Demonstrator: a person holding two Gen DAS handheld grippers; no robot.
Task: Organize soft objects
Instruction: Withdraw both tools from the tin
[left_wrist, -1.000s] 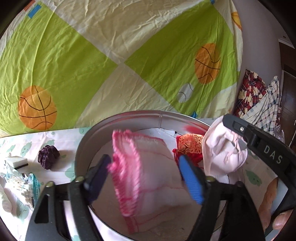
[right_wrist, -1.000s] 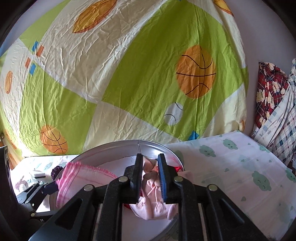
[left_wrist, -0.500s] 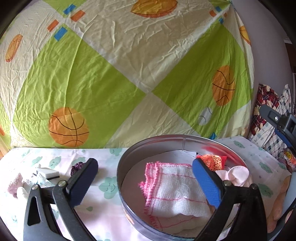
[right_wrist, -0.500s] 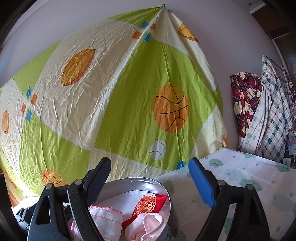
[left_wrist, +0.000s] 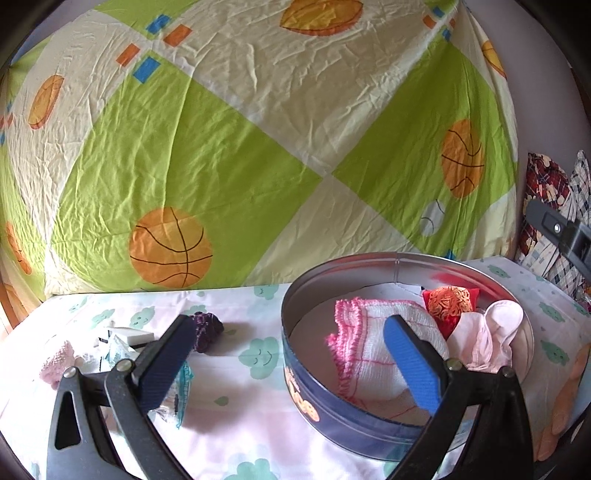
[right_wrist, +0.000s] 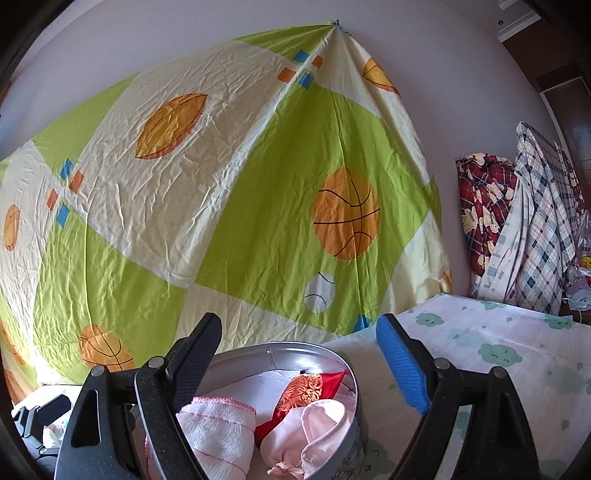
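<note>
A round metal tin (left_wrist: 332, 417) stands on the cloud-print cloth. Inside lie a white towel with pink edging (left_wrist: 365, 339), a red and orange pouch (left_wrist: 448, 301) and a pale pink cloth (left_wrist: 491, 339). The same tin (right_wrist: 258, 358), towel (right_wrist: 218, 428), pouch (right_wrist: 306, 391) and pink cloth (right_wrist: 317, 424) show in the right wrist view. My left gripper (left_wrist: 291, 362) is open and empty, in front of the tin's left rim. My right gripper (right_wrist: 299, 362) is open and empty, above the tin.
A dark purple soft item (left_wrist: 207, 328), a white block (left_wrist: 129, 336), a plastic wrapper (left_wrist: 177, 387) and a pink knitted piece (left_wrist: 59, 360) lie left of the tin. A basketball-print sheet (left_wrist: 221, 147) hangs behind. Plaid clothes (right_wrist: 517, 229) hang at right.
Both grippers opened: the left let go of the pink-edged towel, the right let go of the pale pink cloth, both now in the tin. Both pulled back and up.
</note>
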